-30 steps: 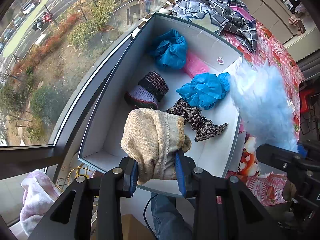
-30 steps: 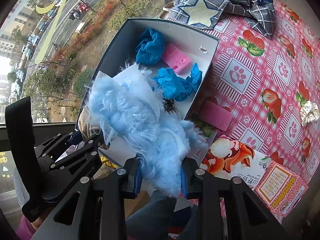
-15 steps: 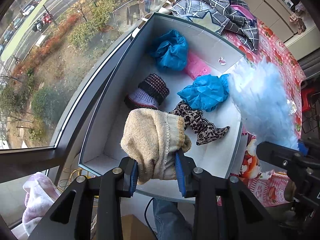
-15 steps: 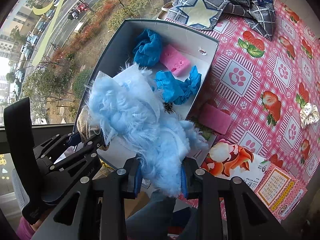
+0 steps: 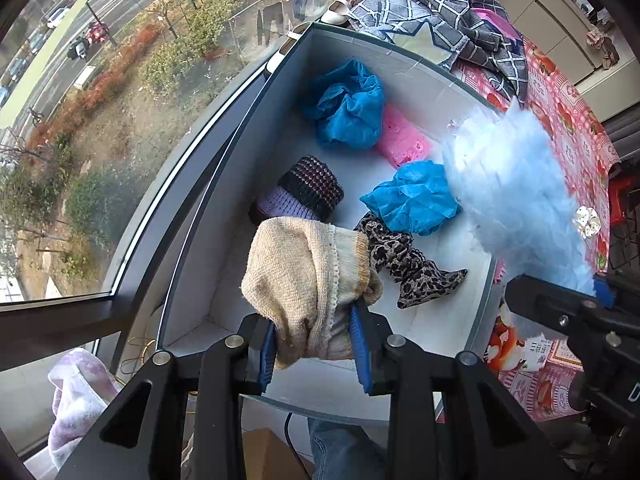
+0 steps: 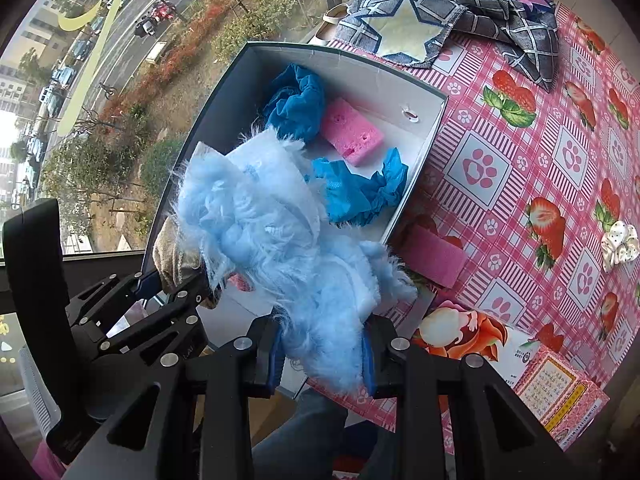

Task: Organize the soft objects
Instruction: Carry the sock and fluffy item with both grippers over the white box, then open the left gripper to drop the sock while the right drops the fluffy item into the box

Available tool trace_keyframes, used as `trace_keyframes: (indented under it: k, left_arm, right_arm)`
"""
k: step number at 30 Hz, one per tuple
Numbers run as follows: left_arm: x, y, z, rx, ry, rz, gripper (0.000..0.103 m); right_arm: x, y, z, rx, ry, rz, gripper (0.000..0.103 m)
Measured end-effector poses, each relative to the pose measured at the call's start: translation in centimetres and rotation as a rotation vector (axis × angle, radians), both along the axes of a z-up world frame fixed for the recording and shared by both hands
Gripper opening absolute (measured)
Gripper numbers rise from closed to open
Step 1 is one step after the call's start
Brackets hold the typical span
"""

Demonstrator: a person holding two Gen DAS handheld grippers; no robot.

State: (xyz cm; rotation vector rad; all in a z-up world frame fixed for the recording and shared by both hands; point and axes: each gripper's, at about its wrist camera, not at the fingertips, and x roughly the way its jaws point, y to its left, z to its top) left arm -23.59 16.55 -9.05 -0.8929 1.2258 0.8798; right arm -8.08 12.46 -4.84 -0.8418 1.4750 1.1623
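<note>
My left gripper point(image 5: 314, 354) is shut on a beige knitted sock point(image 5: 308, 280), held above the near end of a white-lined box point(image 5: 224, 200). My right gripper point(image 6: 324, 362) is shut on a fluffy light-blue piece point(image 6: 260, 236), held over the box's right rim point(image 6: 416, 176). Inside the box lie two crumpled blue cloths point(image 5: 348, 110) point(image 5: 412, 196), a pink sponge point(image 5: 404, 140), a striped knitted sock point(image 5: 308, 192) and a leopard-print sock point(image 5: 408, 264). The left gripper's body point(image 6: 120, 320) shows at the lower left of the right wrist view.
The box stands at the window edge of a table with a pink strawberry cloth point(image 6: 540, 152). Another pink sponge point(image 6: 432, 254) lies beside the box. A grey checked cloth point(image 6: 480, 8), a white scrunchie point(image 6: 618, 242) and printed cartons point(image 6: 480, 334) lie around.
Both views have shifted a little over the box; the two grips are unchanged.
</note>
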Motion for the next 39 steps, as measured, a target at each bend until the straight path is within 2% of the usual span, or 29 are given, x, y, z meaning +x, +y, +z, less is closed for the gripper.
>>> trace_keyframes:
  k: [13, 33, 36, 38, 39]
  left_arm:
    - [0.3, 1.5, -0.3, -0.001, 0.019, 0.016, 0.035]
    - [1.0, 1.6, -1.1, -0.017, 0.019, -0.005, 0.036]
    - [1.0, 1.4, -0.9, -0.006, -0.002, 0.000, 0.046]
    - [0.9, 1.3, -0.7, 0.007, -0.018, 0.008, 0.064]
    - [0.9, 1.2, -0.5, 0.019, -0.023, 0.010, 0.069]
  right_arm:
    - [0.0, 3.2, -0.3, 0.037, -0.072, 0.035, 0.031]
    - [-0.5, 4.2, -0.6, 0.042, -0.098, 0.072, 0.031]
    - [-0.5, 4.3, -0.4, 0.047, -0.101, 0.080, 0.031]
    - [-0.6, 4.4, -0.3, 0.050, -0.104, 0.088, 0.031]
    - [-0.6, 4.4, -0.2, 0.052, -0.106, 0.093, 0.031]
